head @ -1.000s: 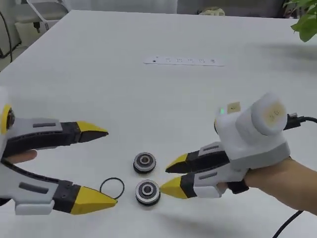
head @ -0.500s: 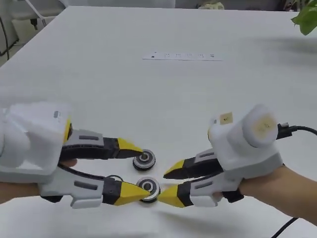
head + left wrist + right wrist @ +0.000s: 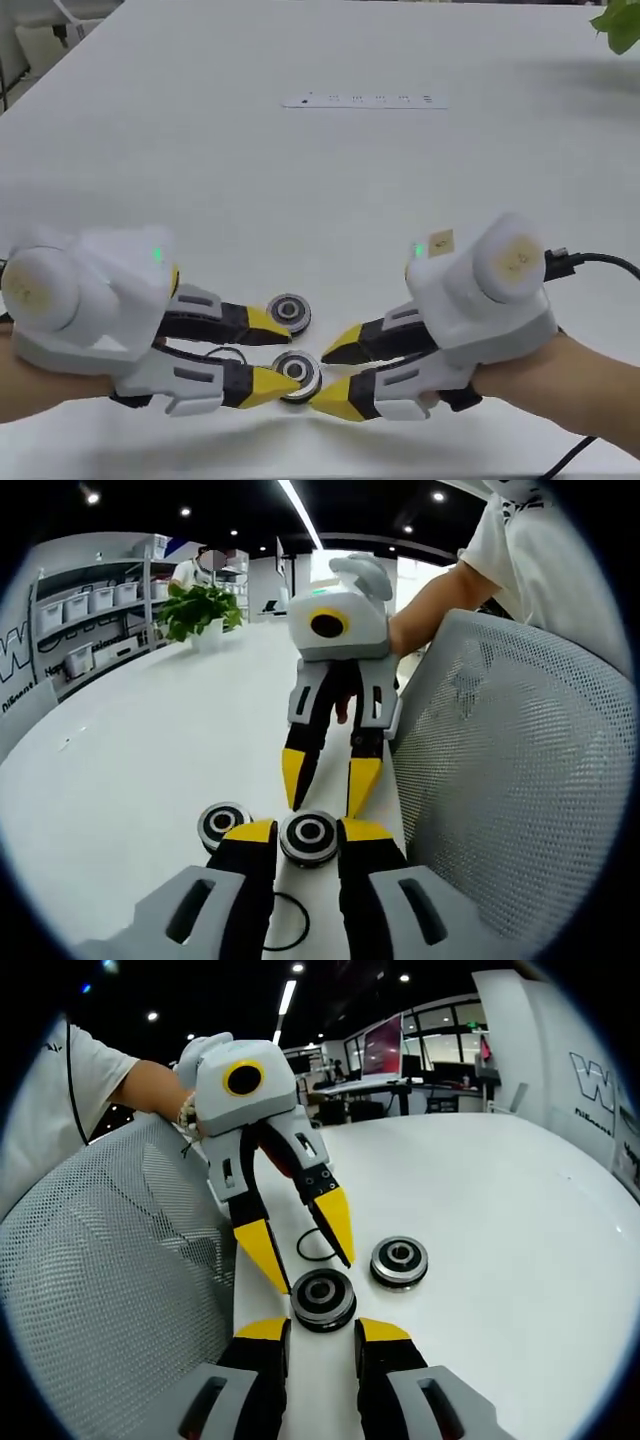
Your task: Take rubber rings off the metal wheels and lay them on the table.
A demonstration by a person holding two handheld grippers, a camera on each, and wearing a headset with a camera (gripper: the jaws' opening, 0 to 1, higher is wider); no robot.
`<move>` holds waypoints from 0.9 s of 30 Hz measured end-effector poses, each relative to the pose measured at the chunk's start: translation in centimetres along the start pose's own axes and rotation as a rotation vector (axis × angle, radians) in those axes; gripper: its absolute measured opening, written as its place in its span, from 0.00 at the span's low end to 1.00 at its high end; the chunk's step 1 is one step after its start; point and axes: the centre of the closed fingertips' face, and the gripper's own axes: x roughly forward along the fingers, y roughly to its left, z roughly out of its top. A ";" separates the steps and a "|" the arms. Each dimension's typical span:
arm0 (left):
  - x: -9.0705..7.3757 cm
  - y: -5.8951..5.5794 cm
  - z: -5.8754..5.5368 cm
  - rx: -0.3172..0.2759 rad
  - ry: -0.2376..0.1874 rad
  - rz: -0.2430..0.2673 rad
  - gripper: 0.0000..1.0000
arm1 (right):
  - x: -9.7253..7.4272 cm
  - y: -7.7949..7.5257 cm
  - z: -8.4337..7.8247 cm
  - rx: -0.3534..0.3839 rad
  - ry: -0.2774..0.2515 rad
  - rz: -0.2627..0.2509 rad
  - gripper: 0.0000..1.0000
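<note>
Two metal wheels with black rubber rings lie near the front edge of the white table (image 3: 300, 200). The near wheel (image 3: 298, 372) (image 3: 308, 837) (image 3: 323, 1300) sits between the yellow tips of my left gripper (image 3: 290, 353) (image 3: 308, 828), whose jaws stand narrowly open around it. My right gripper (image 3: 317, 376) (image 3: 322, 1325) faces it from the other side, open, tips at the wheel's edge. The far wheel (image 3: 290, 312) (image 3: 224, 823) (image 3: 399, 1261) lies free just beyond. A loose black rubber ring (image 3: 300, 912) (image 3: 303, 1245) lies flat on the table under the left gripper's jaws.
A white power strip (image 3: 365, 100) lies far back in the middle of the table. A green plant (image 3: 625, 20) is at the back right corner. A grey mesh chair back (image 3: 500, 780) (image 3: 100, 1290) stands at the table's near side.
My left gripper has come in from the left and narrowed its wide-open jaws around the near wheel. The right gripper has edged slightly toward the same wheel.
</note>
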 end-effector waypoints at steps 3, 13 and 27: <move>0.3 -0.3 -0.1 0.000 0.003 -0.005 0.16 | 0.2 0.0 -0.1 -0.006 0.003 -0.002 0.23; 0.3 -0.4 -0.4 0.067 0.012 -0.007 0.08 | 0.6 -0.1 -0.2 -0.020 0.014 -0.007 0.21; 0.4 -0.2 -0.4 0.076 -0.005 -0.002 0.07 | 0.1 -0.4 -0.6 -0.122 0.014 -0.046 0.02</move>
